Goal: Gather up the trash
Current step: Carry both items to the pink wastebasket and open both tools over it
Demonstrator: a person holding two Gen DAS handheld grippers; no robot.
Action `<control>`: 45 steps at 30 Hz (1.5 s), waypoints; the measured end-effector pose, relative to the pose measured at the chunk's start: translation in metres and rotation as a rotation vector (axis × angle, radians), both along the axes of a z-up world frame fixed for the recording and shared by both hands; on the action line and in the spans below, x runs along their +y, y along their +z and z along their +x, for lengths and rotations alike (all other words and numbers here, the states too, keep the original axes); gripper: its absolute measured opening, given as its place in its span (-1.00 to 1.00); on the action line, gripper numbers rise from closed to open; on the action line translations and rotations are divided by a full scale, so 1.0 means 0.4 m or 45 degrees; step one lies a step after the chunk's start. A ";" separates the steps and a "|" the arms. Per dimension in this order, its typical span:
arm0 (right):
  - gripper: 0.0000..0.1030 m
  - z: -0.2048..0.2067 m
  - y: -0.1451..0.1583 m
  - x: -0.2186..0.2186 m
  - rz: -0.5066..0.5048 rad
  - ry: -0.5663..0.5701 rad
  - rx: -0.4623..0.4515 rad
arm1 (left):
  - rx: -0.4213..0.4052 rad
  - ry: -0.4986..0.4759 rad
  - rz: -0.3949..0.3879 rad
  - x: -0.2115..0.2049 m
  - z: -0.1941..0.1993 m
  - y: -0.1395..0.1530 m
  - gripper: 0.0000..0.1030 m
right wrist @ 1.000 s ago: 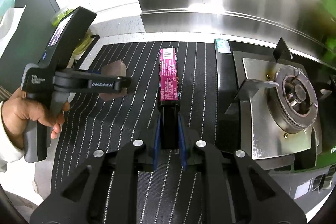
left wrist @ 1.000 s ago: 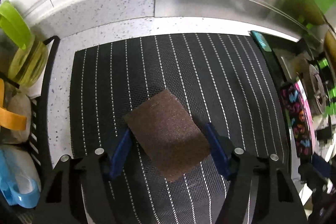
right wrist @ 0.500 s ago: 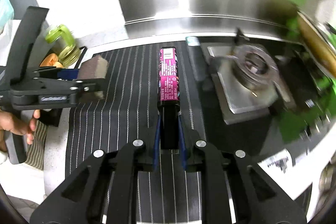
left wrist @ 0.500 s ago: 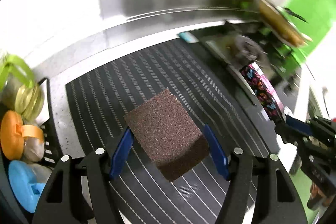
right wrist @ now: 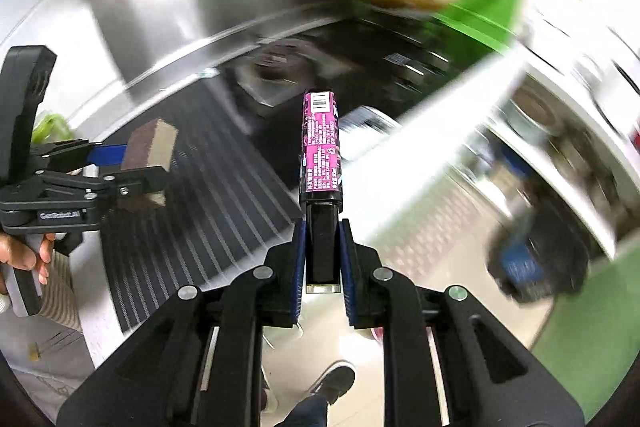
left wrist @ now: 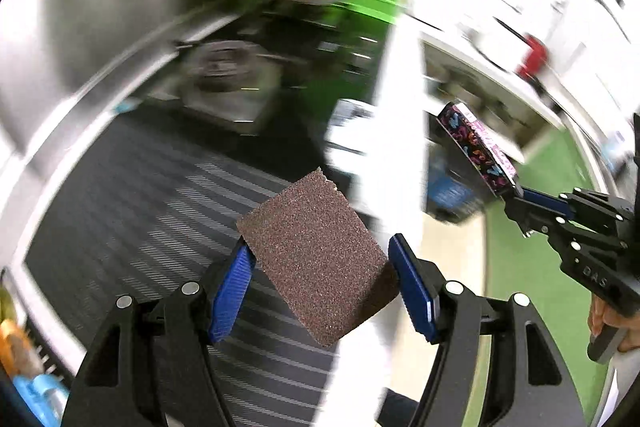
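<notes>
Sponge (left wrist: pixel 316 259) sitting clamped in your left gripper (left wrist: pixel 320 283) above the striped mat (left wrist: pixel 152 219), pink box (right wrist: pixel 322 143) at twelve o'clock, your right gripper (right wrist: pixel 323 259) pinching its black end tight.

Your black left gripper with blue ribbed pads (left wrist: pixel 320 267) points steeply downward, its jaws clamped on a brown abrasive sponge block (left wrist: pixel 316 259); your black right gripper (right wrist: pixel 322 255) tilts down likewise, jaws pinched tight on a slim pink-and-black packet (right wrist: pixel 321 143); a hand (right wrist: pixel 24 255) wraps the left handle.
</notes>
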State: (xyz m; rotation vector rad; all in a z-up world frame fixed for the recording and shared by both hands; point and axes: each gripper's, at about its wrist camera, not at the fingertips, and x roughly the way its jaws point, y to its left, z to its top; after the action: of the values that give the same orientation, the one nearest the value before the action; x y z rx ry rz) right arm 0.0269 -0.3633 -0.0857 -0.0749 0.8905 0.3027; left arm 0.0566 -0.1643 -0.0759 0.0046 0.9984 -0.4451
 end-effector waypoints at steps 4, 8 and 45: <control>-0.69 -0.085 -0.045 -0.168 0.004 -0.187 0.060 | 0.010 -0.171 -0.018 -0.142 -0.036 -0.023 0.29; -0.69 -0.124 -0.116 -0.293 -0.002 -0.272 0.131 | 0.034 -0.277 -0.028 -0.282 -0.058 -0.072 0.29; 0.68 0.184 -0.901 -0.572 0.045 -0.256 0.413 | 0.224 -0.376 0.092 -0.648 0.115 -0.699 0.29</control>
State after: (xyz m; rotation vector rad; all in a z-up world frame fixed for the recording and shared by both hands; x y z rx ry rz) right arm 0.1005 -0.5922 -0.4461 0.0988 1.2041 0.1435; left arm 0.1025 -0.4235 -0.3554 0.1824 1.1925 -0.6879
